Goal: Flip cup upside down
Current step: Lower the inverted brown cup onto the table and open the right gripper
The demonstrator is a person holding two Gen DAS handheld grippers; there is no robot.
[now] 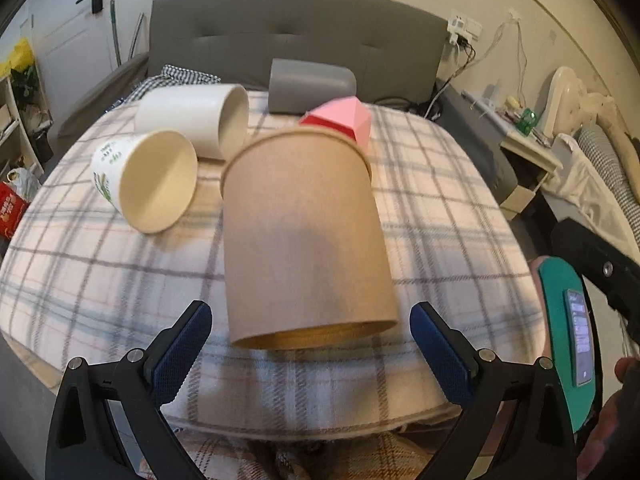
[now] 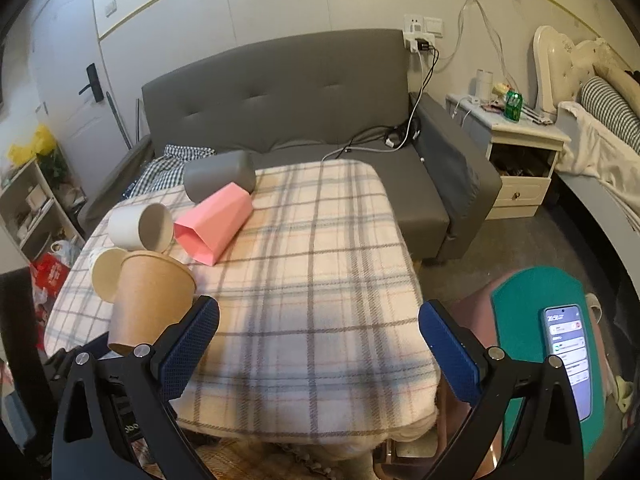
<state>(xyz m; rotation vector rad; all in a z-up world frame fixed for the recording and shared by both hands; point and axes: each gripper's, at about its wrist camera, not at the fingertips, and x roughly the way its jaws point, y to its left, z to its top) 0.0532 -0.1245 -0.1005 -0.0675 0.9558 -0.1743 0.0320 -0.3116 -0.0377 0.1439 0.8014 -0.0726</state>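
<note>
Brown cup (image 1: 304,236) lay between open left gripper (image 1: 310,346) jaws, ungripped.
Right gripper (image 2: 318,344) was open, idle; cup possibly mid-air, could roll into pink cup (image 1: 344,118).

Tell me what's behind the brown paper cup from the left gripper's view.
Behind the brown cup, the pink container's top shows, with the gray cup beyond it. The pink container's lower body is hidden by the cup.

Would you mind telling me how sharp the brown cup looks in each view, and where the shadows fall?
Left wrist view: the brown cup is softly blurred, with a dim patch across its middle; fisheye bows the plaid cloth. Right wrist view: the cup is sharper at the left edge, and a broad shadow band crosses the cloth's near half.
</note>
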